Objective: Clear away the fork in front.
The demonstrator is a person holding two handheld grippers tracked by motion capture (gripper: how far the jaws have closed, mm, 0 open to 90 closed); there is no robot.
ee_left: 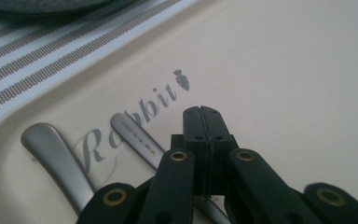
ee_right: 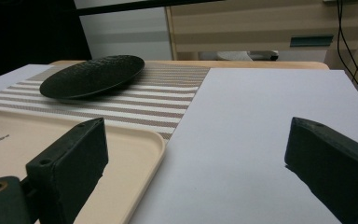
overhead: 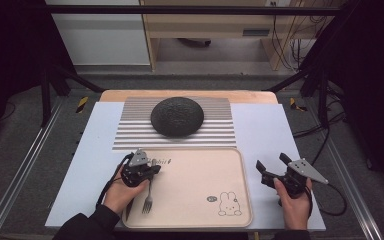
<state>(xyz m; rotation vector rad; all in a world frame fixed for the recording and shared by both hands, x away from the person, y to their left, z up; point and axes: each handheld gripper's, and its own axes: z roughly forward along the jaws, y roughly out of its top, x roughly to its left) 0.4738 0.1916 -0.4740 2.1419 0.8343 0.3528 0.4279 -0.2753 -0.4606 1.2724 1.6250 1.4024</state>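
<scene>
A beige tray (overhead: pixel 245 200) printed with a rabbit lies at the table's near edge. A fork (overhead: pixel 148 200) rests on its left part, tines toward the person. My left gripper (overhead: pixel 155 170) sits low over the fork's handle end, its jaws pressed together (ee_left: pixel 200 112) with nothing visible between the tips. Two metal handles lie on the tray there, one (ee_left: pixel 58 161) off to the side and one (ee_left: pixel 135 136) running under the jaws. My right gripper (overhead: pixel 271 161) hovers right of the tray, open and empty (ee_right: pixel 196 140). A black plate (overhead: pixel 177 116) sits behind on a striped placemat (overhead: pixel 130 135).
A pale blue mat (overhead: pixel 265 125) covers the table, bare to the right of the placemat. The tray's rim (ee_right: pixel 156 140) is just left of my right gripper. Metal rails run along both sides of the table, and cables lie on the floor at right.
</scene>
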